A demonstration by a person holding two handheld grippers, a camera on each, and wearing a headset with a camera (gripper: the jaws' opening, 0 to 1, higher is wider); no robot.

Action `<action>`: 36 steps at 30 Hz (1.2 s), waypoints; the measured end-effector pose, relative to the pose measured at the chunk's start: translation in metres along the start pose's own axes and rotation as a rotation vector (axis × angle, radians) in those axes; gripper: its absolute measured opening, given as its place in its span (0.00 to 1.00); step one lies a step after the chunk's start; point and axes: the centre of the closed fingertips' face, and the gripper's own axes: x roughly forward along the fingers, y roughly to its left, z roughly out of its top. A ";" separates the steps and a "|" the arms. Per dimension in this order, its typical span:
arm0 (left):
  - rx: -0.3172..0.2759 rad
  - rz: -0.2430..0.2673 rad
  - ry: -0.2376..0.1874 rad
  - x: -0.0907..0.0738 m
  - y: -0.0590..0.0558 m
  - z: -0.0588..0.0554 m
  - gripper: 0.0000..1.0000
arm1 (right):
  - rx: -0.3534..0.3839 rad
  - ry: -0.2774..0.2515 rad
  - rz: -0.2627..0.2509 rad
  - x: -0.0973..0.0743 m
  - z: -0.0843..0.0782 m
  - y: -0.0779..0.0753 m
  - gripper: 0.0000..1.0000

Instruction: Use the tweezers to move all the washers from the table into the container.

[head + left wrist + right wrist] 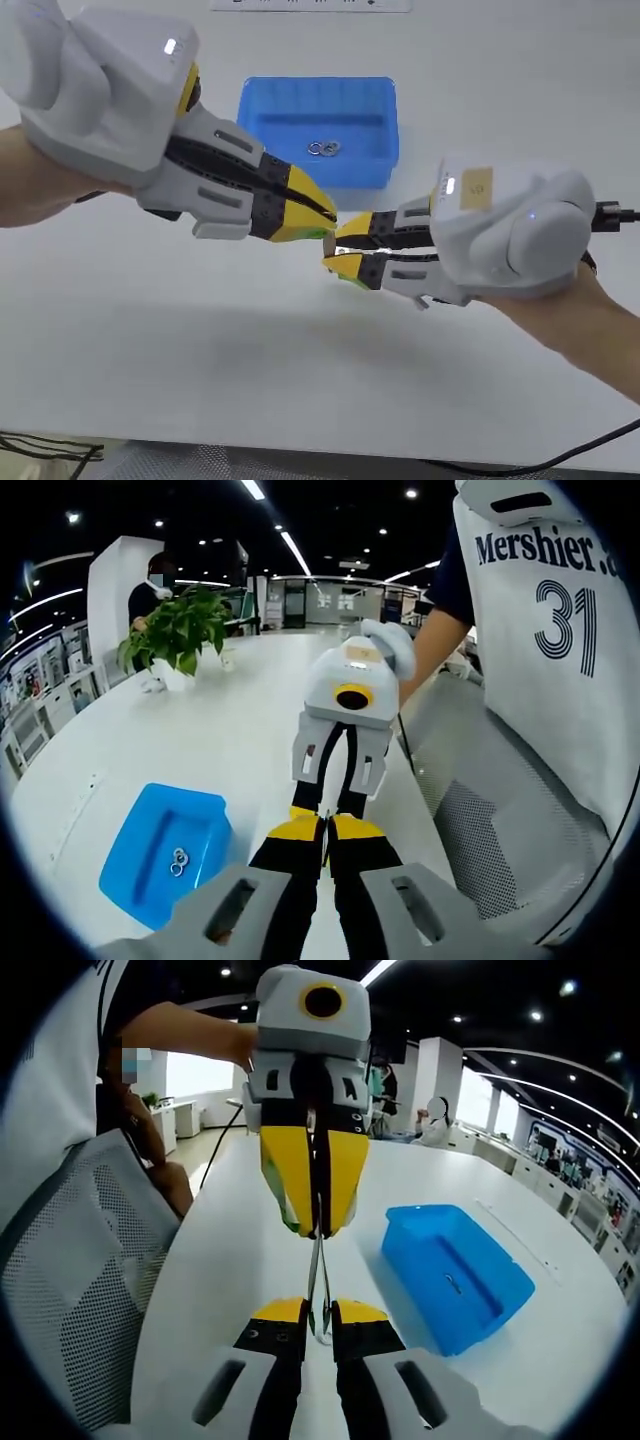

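The metal tweezers [318,1282] span the gap between both grippers above the white table [200,330]. My left gripper [326,222] comes in from the upper left, its yellow jaws shut on one end of the tweezers. My right gripper [336,252] reaches in from the right and is shut on the other end. The two sets of tips almost touch. Behind them stands the blue container [368,168] with two or three washers [323,149] on its floor. The container [140,840] and washers [179,861] lie at lower left in the left gripper view; container [490,1295] right of the tweezers.
The table's near edge runs along the bottom of the head view, with a black cable [560,462] below it. A potted plant [175,630] stands far down the table. A mesh chair [80,1290] sits beside the table.
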 end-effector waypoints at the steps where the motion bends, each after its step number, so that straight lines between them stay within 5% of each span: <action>1: -0.002 0.001 -0.002 0.000 0.001 0.000 0.06 | 0.002 -0.001 0.001 0.000 0.000 -0.001 0.11; 36: -0.009 0.001 -0.014 0.002 0.009 -0.002 0.06 | 0.017 0.003 -0.005 0.003 -0.004 -0.004 0.11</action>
